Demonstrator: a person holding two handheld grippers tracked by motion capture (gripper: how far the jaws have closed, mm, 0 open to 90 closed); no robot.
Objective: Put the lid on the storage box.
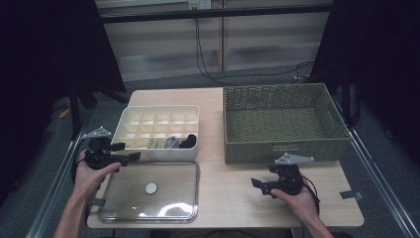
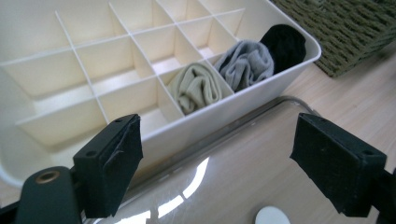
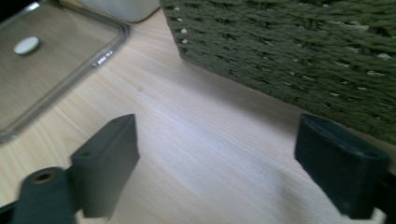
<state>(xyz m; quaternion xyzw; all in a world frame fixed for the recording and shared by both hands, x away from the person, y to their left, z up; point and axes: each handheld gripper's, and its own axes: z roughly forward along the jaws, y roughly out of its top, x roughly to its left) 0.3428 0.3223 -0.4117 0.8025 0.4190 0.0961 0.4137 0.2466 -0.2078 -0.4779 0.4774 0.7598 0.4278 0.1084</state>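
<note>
A: Fingers on the left gripper (image 2: 224,154) stand wide apart with nothing between them, hovering over the clear lid (image 2: 261,172) that lies flat on the bench (image 1: 233,193), just in front of the divided box (image 2: 116,70).

B: And the right gripper (image 3: 224,163)?

A: Its fingers are apart too, empty, above bare bench beside the woven basket (image 3: 299,51).

B: Where are the socks?

A: Three rolled ones sit in the box's near row, at its basket-side end: a beige sock (image 2: 196,88), a grey sock (image 2: 247,63) next to it, and a black sock (image 2: 287,44) in the corner cell. The basket looks empty in the high view.

B: So the step is likely a reach into the box with the left gripper.

A: Probably. To do it well, the person should lift the fingers over the box's near wall, line them up along one cell so neither finger lands on a divider, and come straight down. The beige sock is nearest. A deep grip around the middle of the roll should stop it unrolling when lifted.

B: Any risk?

A: Catching a divider could drag the light box across the bench.
</note>
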